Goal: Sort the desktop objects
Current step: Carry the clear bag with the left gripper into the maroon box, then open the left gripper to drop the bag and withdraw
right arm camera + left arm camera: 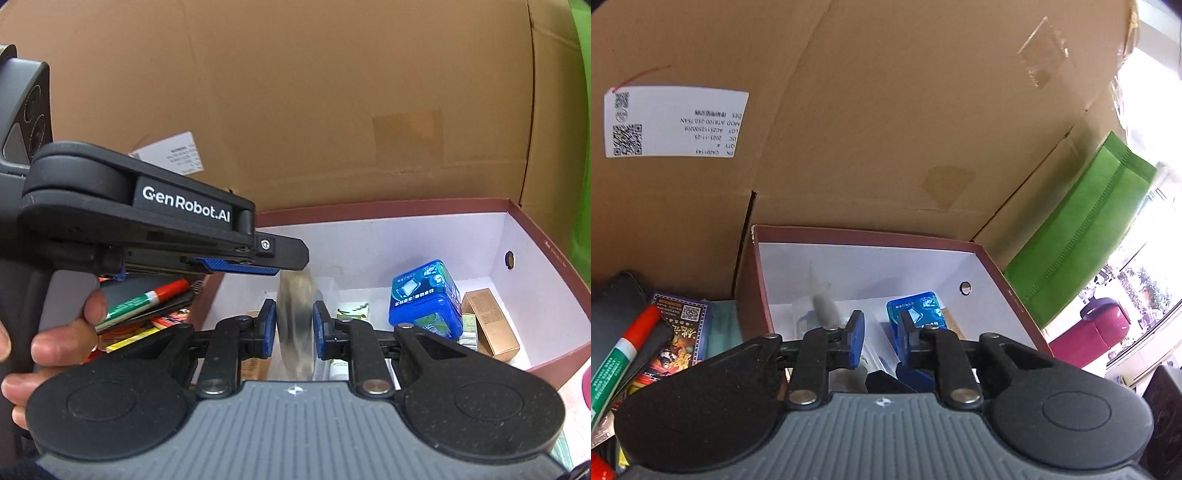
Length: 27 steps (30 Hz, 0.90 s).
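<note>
Blurred clear roll (295, 321) clenched in right tongs (294, 326) (left tongs (881, 338) released, empty)

A cluttered office or storeroom: a labelled shipping carton (849, 110) fills the upper frame, windows (1156, 92) at right.

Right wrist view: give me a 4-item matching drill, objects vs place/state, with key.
Things:
1. right tool
2. blue box
3. red-capped marker
4. gold carton

Places/states:
A. lies on the clutter left of the shoebox, outside it
B. inside the shoebox, against its right wall
C. shut on a blurred, flat clear item
D. inside the shoebox, just left of the gold carton

Pairs: 1-C, 2-D, 3-A, 4-B
</note>
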Each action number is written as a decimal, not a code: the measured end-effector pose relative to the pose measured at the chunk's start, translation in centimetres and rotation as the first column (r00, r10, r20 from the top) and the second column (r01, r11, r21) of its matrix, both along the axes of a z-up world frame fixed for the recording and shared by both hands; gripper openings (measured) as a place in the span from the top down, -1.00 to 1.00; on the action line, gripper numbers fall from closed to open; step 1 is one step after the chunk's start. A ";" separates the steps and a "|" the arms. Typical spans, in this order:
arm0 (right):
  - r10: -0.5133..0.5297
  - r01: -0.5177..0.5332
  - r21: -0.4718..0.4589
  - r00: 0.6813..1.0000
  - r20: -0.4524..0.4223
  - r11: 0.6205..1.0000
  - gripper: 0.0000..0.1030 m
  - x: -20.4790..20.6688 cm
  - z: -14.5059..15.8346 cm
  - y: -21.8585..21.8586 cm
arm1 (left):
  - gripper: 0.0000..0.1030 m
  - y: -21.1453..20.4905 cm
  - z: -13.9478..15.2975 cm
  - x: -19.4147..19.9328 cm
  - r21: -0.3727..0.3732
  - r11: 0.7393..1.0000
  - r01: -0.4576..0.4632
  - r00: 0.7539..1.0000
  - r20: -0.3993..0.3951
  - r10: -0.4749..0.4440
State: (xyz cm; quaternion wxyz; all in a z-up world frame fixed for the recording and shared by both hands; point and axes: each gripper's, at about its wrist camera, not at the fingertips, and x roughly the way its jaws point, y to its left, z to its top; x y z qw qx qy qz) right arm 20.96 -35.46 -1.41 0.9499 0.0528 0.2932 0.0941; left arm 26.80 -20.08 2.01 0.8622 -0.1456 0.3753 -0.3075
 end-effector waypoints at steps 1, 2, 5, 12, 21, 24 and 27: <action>-0.003 0.003 0.002 1.000 -0.004 1.000 0.62 0.3 -0.2 -0.1 | 0.65 0.0 0.0 0.1 -0.003 1.000 -0.006 1.000 -0.001 0.006; -0.005 0.005 0.001 1.000 -0.007 1.000 0.61 0.2 0.0 0.1 | 0.53 0.2 0.0 0.0 -0.012 1.000 -0.017 1.000 0.001 0.017; -0.006 0.006 -0.039 1.000 -0.007 0.999 0.42 0.2 0.0 0.6 | -0.63 1.1 0.0 -0.6 -0.050 0.998 -0.034 0.999 0.000 0.034; -0.043 0.046 -0.104 0.998 0.034 0.994 -0.24 -1.2 0.3 1.2 | -0.87 2.9 0.6 -2.3 -0.059 0.998 -0.007 0.999 0.031 0.009; -0.054 0.060 -0.103 0.997 0.061 0.993 -0.66 -4.0 0.9 2.8 | -0.88 3.8 1.3 -5.9 0.064 0.998 0.009 0.992 0.129 -0.017; -0.065 0.070 -0.102 0.996 0.059 0.992 -0.66 -5.0 1.2 3.3 | -0.88 4.1 1.5 -7.3 0.090 0.996 -0.004 0.986 0.164 -0.011; -0.089 0.096 -0.114 0.994 0.066 0.989 -0.67 -5.8 1.2 3.6 | -0.88 4.6 1.8 -9.0 0.112 0.993 -0.025 0.977 0.212 0.001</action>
